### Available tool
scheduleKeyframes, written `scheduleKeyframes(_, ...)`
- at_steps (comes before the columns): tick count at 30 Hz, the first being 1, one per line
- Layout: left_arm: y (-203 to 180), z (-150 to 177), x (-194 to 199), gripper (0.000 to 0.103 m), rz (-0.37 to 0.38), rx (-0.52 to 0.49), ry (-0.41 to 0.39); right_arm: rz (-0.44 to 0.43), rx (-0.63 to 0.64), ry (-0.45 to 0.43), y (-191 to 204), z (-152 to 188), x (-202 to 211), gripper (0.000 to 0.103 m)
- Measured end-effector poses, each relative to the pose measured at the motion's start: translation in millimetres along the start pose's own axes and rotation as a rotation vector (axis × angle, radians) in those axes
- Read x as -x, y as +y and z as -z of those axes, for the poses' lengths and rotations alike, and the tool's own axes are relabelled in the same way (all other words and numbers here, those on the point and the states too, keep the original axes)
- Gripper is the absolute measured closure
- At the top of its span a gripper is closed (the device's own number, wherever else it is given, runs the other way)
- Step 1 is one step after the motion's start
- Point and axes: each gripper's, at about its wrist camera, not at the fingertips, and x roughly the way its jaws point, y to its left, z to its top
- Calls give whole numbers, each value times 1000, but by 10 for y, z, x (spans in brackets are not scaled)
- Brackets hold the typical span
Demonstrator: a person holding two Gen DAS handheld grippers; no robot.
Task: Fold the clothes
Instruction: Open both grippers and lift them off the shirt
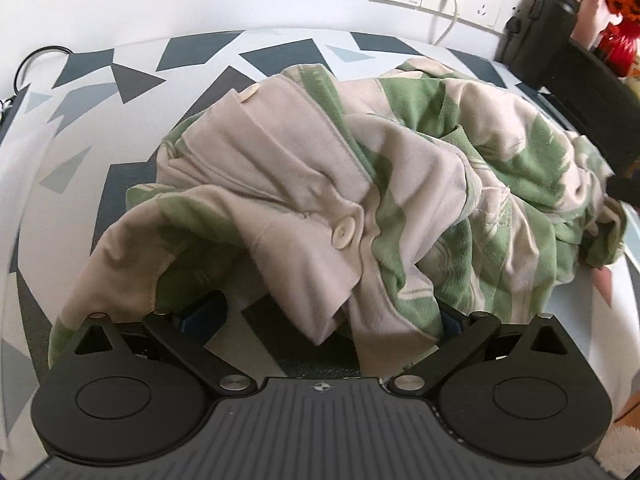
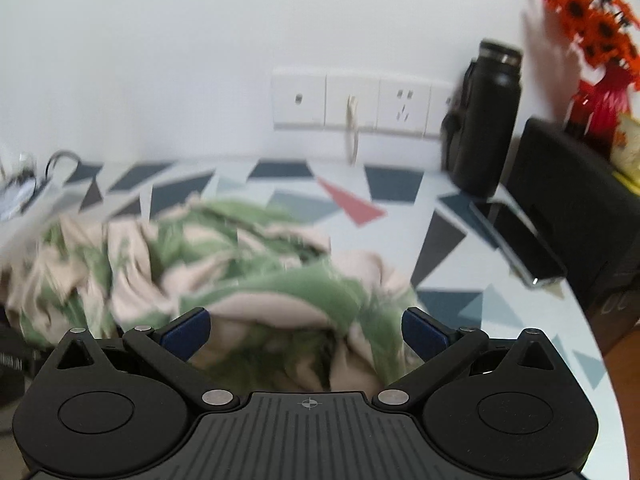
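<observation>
A crumpled green and beige garment [image 1: 360,184] lies in a heap on the counter [image 1: 100,92], which is covered in a white cloth with dark grey, blue and red triangles. Everything else can be placed from that heap. The garment's button placket faces up, with one large pale button [image 1: 345,233] near the middle of the pile and another button [image 1: 249,94] toward its far edge. The left gripper [image 1: 332,316] sits at the near edge of the heap with its fingers spread wide; folds of cloth spill into the gap between them, but nothing is pinched. The right gripper [image 2: 306,330] is likewise spread wide at the heap's near right corner, and the blurred cloth bulges between its blue pads [image 2: 186,330] without being clamped. Beyond the heap, on the wall, runs a row of white sockets [image 2: 360,100] with a cable [image 2: 352,132] hanging from one. To the far right of the heap stand a black bottle [image 2: 488,120], a dark phone [image 2: 520,240] lying flat, a black box [image 2: 580,208] and orange flowers [image 2: 588,12].
</observation>
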Motion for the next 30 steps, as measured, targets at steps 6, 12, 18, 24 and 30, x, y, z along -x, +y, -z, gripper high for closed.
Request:
scheduleKeyframes(6,63,38,47,0,33,-27,4,74,-20,-22,99,-141,-32,4)
scheduleKeyframes(12,144,103,102,2,51,-37,-24,118,-4,69,146,-100,-281,31)
scheduleKeyframes(18,504,142,261,53,96,83,-73,34,16,203,245,126,-376,70)
scheduleKeyframes(24,886,141,358,66,54,181,-112,-51,54,264,503,247,-312,82)
scheduleKeyframes(30,1241,68,447,56,33,325,-106,-187,82,314,693,230,-233,79)
